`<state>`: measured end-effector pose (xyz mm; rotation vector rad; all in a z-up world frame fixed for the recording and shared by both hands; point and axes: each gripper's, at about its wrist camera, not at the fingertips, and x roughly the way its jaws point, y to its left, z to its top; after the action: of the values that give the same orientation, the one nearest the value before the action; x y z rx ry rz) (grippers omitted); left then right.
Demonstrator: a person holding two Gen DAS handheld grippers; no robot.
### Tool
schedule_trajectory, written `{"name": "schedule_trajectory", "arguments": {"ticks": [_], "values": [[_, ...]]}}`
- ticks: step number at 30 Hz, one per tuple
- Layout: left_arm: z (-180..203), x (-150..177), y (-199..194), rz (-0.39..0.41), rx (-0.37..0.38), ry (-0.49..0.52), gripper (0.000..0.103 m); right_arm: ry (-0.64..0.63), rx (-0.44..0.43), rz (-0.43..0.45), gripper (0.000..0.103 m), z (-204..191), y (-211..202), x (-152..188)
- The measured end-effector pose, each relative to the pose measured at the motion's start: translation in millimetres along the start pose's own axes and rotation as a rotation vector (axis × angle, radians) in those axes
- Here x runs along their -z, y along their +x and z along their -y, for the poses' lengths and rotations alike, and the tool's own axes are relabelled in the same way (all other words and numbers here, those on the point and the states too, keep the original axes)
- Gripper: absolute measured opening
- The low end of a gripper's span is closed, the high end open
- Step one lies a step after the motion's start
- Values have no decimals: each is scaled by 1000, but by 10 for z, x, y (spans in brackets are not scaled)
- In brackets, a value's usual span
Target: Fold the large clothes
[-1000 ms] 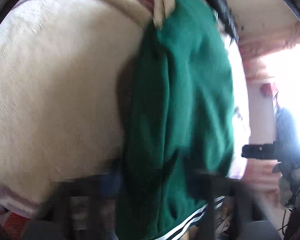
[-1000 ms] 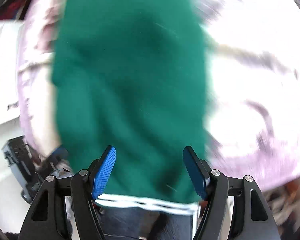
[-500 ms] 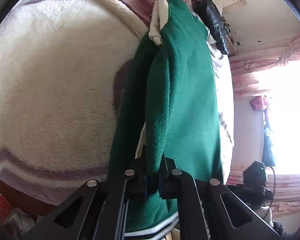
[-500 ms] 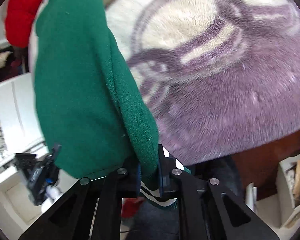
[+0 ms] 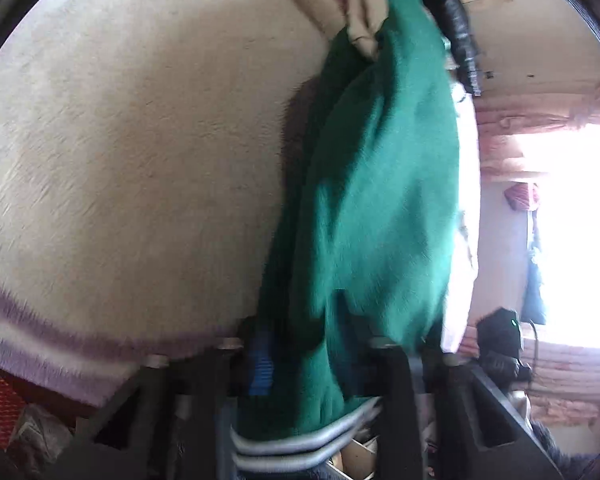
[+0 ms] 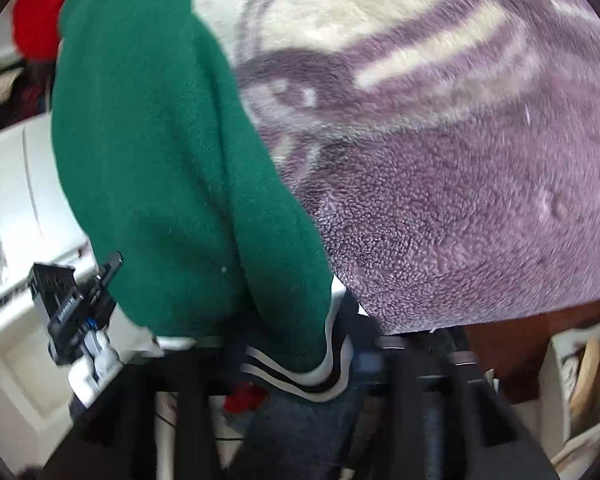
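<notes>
Lying lengthwise on a bed under a plush blanket [image 5: 132, 152], the green garment [image 5: 380, 184] runs as a narrow folded band away from both cameras, its striped hem [image 5: 300, 446] nearest the lenses and hanging at the bed's near edge.

In the left wrist view, the cream part of the blanket spreads wide and bare to the left of the garment, ending in a lilac border [image 5: 60, 344] at the near edge. The garment's left edge casts a dark shadow on the blanket. At its far end a cream collar piece [image 5: 364, 20] shows, with a dark object [image 5: 460, 40] just beyond it. To the right only a thin strip of bed shows before a bright window [image 5: 572, 232] and a pink curtain. The left gripper [image 5: 320, 368] is blurred; its jaws are opening, the blue pad [image 5: 260, 368] stands clear to the left and the hem hangs between the fingers, no longer pinched.

In the right wrist view, a white cabinet [image 6: 16, 208] and a small black device [image 6: 68, 308] sit to the left, close by the garment's left edge. A red cloth [image 6: 40, 20] lies at the far left end of the bed. The garment's right edge is a rounded fold, and right of it the purple patterned blanket [image 6: 460, 200] lies open all the way to the bed's brown side [image 6: 560, 332]. The right gripper [image 6: 300, 364] is also blurred; its jaws are opening, spread wide to either side of the hem [image 6: 300, 380], which droops between them without being pressed.
</notes>
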<state>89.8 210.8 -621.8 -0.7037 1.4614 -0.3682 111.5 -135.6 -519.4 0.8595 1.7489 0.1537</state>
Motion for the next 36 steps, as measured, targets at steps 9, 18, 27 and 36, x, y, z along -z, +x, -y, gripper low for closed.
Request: {"name": "schedule_trajectory", "arguments": {"ticks": [9,18,27,36], "values": [[-23,397,618,-140,67,52,80,-17,-229,-112,97,417,395,-277],[162,464,556,-54,-27,102,43,20,-392,-113,44,406,675,-46],[534,472,-114,24,11,-23,25,82,-514,-64,24,5,321,208],[1145,-1,-842,207,169,-6,24,7,-679,-10,24,-712,-790,163]]}}
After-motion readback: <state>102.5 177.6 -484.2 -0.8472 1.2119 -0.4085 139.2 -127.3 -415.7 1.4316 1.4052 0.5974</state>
